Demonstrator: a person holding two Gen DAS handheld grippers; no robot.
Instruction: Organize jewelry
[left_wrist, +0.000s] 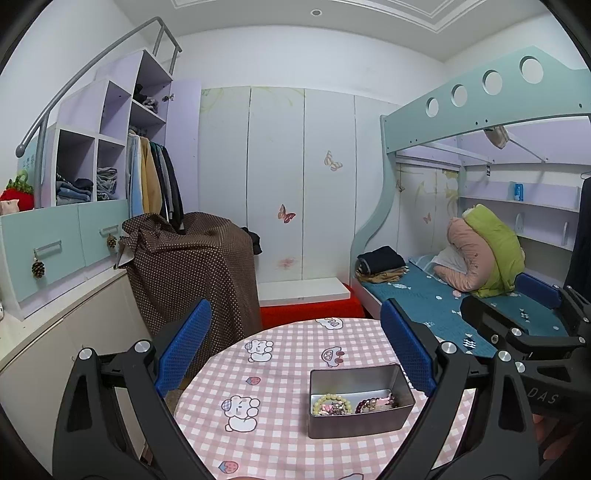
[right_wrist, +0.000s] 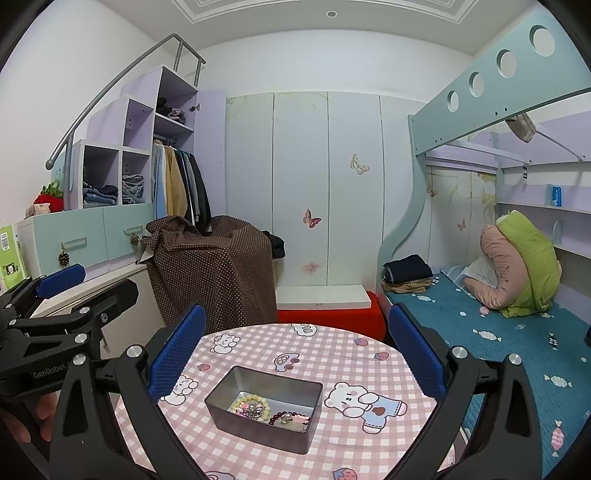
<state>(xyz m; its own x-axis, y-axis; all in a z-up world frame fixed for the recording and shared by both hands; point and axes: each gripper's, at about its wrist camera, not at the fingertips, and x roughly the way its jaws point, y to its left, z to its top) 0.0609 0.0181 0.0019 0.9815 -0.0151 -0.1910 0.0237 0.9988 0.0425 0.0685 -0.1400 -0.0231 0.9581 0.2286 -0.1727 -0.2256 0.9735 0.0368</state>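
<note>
A grey metal tin stands on the round table with the pink checked cloth. It holds a pale yellow bead bracelet, a dark red bead bracelet and small pink pieces. My left gripper is open and empty, above and short of the tin. In the right wrist view the tin lies low between the fingers, with the yellow bracelet inside. My right gripper is open and empty above the table. Each gripper shows at the edge of the other's view.
A bunk bed with a blue sheet runs along the right of the table. A brown dotted cloth covers a bulky object to the left. A red box sits behind the table, white wardrobe doors beyond.
</note>
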